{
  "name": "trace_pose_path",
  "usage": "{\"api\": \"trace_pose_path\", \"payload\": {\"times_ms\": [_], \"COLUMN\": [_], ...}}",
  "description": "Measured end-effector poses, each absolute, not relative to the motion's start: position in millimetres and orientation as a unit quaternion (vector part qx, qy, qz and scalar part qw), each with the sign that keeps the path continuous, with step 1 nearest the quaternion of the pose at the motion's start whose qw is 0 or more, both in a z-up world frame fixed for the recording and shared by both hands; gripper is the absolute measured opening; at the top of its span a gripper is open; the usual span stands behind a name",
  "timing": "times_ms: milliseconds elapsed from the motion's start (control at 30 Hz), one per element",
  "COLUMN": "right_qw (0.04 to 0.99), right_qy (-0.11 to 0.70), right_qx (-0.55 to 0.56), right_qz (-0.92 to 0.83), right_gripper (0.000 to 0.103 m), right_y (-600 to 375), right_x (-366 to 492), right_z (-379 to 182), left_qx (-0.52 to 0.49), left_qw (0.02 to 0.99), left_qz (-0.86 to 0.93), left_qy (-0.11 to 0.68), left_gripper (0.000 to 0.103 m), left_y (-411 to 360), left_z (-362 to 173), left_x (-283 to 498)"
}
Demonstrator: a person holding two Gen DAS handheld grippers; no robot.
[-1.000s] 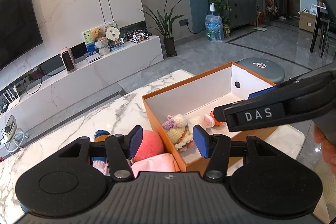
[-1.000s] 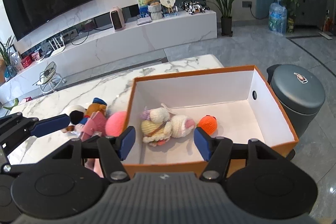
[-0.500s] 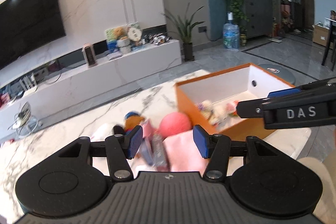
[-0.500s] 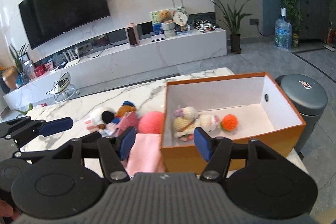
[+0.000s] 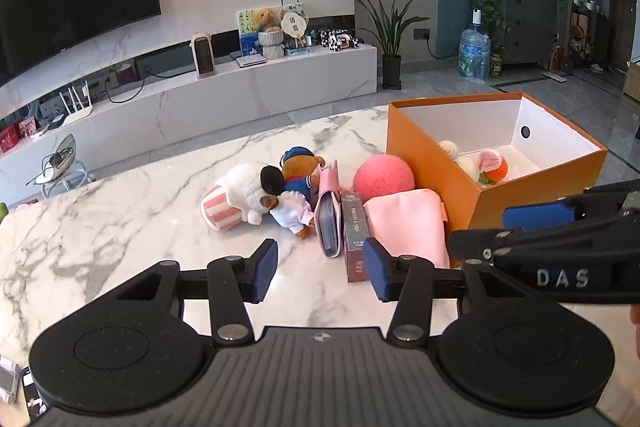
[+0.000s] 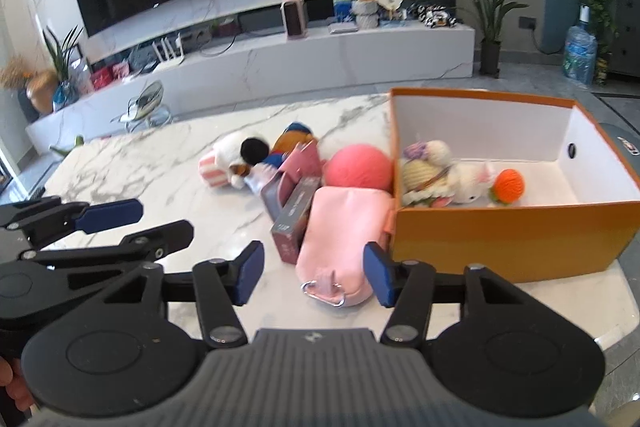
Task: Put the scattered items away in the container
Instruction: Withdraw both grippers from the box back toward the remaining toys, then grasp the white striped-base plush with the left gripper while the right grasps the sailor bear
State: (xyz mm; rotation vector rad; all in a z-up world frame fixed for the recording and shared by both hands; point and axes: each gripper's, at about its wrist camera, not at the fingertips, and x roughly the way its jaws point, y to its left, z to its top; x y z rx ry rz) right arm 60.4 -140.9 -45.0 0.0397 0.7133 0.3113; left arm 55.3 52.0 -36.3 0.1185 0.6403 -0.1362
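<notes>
Retreat is the change here: a second ago both grippers hung close over the orange box [image 6: 508,239], and now they sit back at the near edge of the marble table [image 5: 120,211], with the whole scatter in front of them. The left gripper [image 5: 320,269] has its jaws apart and empty, pointed at the narrow maroon card box [image 5: 355,239] and the pink card holder [image 5: 330,215] standing just left of it. The right gripper [image 6: 314,277] is likewise spread and empty, with the pink pouch [image 6: 344,239] lying between its pads and touching the near left corner of the box. Behind the pouch the pink ball [image 6: 357,167] rests against the box's left wall. Farther left lies a heap of plush: a white toy with a striped pink base [image 5: 236,197] and a bear in a blue cap [image 5: 302,167]. Inside the box already sit a crocheted doll [image 6: 426,171], a small white plush [image 6: 472,183] and an orange knitted fruit [image 6: 509,185]. Judging by this, part of the tidying is done and the pull-back sets up a fresh pick; the pouch looks the likeliest next item for the right side, soft enough to sag when lifted.
</notes>
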Motion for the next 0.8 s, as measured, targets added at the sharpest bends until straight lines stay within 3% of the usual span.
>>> {"api": "trace_pose_path", "payload": {"times_ms": [200, 467, 800], "right_qw": [0.919, 0.911, 0.905], "right_qy": [0.363, 0.376, 0.385], "right_qx": [0.016, 0.010, 0.006], "right_qz": [0.155, 0.170, 0.181], "right_gripper": [0.054, 0.052, 0.053], "right_y": [-125.9, -97.0, -65.3], "right_x": [78.2, 127.0, 210.1], "right_z": [-54.2, -57.8, -58.8], "left_qx": [0.061, 0.083, 0.150], "left_qw": [0.941, 0.934, 0.924], "left_qz": [-0.067, -0.061, -0.065], "left_qy": [0.325, 0.343, 0.345], "left_gripper": [0.049, 0.050, 0.072], "left_y": [61.1, 82.3, 108.3], "left_z": [-45.0, -52.2, -69.2], "left_x": [74.4, 115.5, 179.9]}}
